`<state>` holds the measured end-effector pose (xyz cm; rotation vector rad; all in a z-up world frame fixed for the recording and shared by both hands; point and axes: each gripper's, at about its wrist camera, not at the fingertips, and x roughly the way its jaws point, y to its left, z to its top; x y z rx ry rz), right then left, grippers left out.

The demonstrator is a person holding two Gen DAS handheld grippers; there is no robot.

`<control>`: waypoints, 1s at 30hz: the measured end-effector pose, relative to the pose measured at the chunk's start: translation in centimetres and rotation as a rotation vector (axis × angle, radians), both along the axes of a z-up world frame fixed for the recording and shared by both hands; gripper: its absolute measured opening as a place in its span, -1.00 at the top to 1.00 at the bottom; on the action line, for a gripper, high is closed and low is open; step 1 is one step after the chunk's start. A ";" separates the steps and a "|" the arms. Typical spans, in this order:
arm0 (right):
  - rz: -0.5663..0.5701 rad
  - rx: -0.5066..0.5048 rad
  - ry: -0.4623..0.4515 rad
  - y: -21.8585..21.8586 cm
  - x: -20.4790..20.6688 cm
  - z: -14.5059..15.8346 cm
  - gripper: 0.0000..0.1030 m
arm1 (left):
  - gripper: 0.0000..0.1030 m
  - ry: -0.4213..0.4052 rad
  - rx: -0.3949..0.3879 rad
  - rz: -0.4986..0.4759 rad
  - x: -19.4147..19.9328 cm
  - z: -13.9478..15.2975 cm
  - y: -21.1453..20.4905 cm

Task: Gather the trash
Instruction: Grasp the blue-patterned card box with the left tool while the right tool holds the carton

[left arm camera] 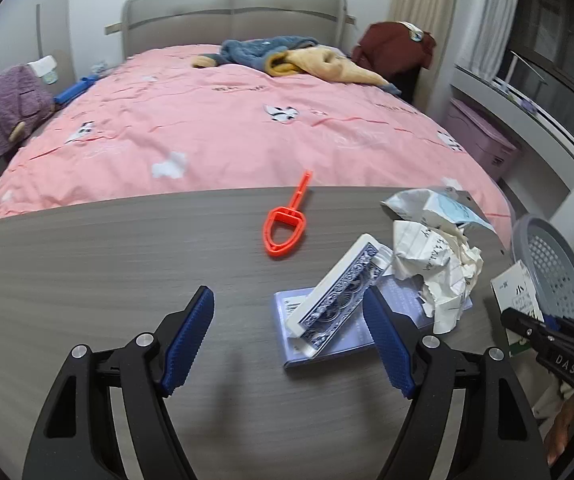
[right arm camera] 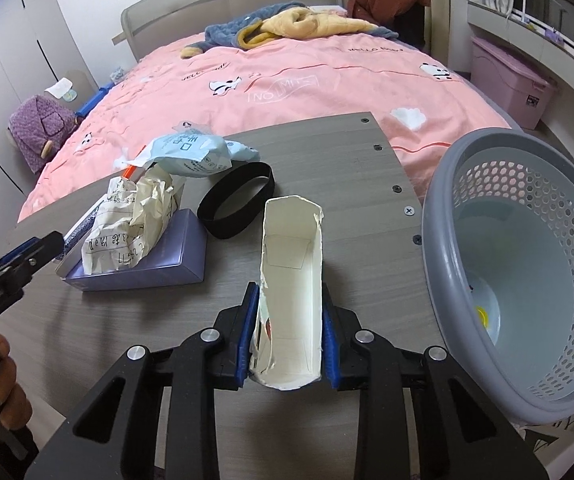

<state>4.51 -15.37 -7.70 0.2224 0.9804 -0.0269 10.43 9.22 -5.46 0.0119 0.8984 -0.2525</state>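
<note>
My right gripper (right arm camera: 290, 334) is shut on a torn white carton (right arm camera: 293, 280) and holds it above the grey wooden table (right arm camera: 327, 168), just left of a grey perforated basket (right arm camera: 527, 264). My left gripper (left arm camera: 289, 342) is open and empty above the table, near a blue-patterned card deck (left arm camera: 339, 300) leaning on a purple box (left arm camera: 327, 344). Crumpled paper (left arm camera: 435, 268) lies on that box and shows in the right wrist view (right arm camera: 131, 224). A light blue plastic wrapper (right arm camera: 195, 152) lies behind it. The right gripper also shows in the left wrist view (left arm camera: 505, 314).
An orange plastic clip (left arm camera: 285, 228) lies on the table (left arm camera: 87, 272). A black band (right arm camera: 237, 204) lies mid-table. The basket (left arm camera: 551, 264) stands at the table's right edge. A pink-covered bed (left arm camera: 227, 128) with clothes lies beyond. A pink storage bin (right arm camera: 507, 80) sits at right.
</note>
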 end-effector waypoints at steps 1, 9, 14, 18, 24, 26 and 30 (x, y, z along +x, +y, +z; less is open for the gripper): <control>-0.002 0.002 -0.002 -0.1 0.0 0.1 0.46 | -0.43 0.005 -0.001 -0.015 0.2 -0.1 -0.2; -0.008 0.009 -0.006 -0.6 -0.1 0.3 0.45 | -0.43 0.019 0.013 -0.110 1.4 -1.2 -1.7; -0.001 0.008 -0.007 -0.6 -0.1 0.3 0.45 | -0.43 0.011 0.025 -0.128 1.8 -1.7 -2.3; -0.001 0.007 -0.006 -0.5 -0.1 0.3 0.45 | -0.42 0.008 0.013 -0.142 1.9 -1.8 -2.4; 0.002 -0.002 0.005 -0.3 0.0 0.1 0.45 | -0.09 -0.001 0.024 -0.165 1.4 -1.7 -3.0; 0.001 -0.001 0.006 -0.3 0.1 0.1 0.45 | 0.10 -0.002 0.022 -0.176 1.2 -1.7 -3.2; 0.000 0.000 0.002 -0.3 0.1 0.2 0.45 | 0.45 0.000 0.012 -0.178 1.0 -1.5 -3.3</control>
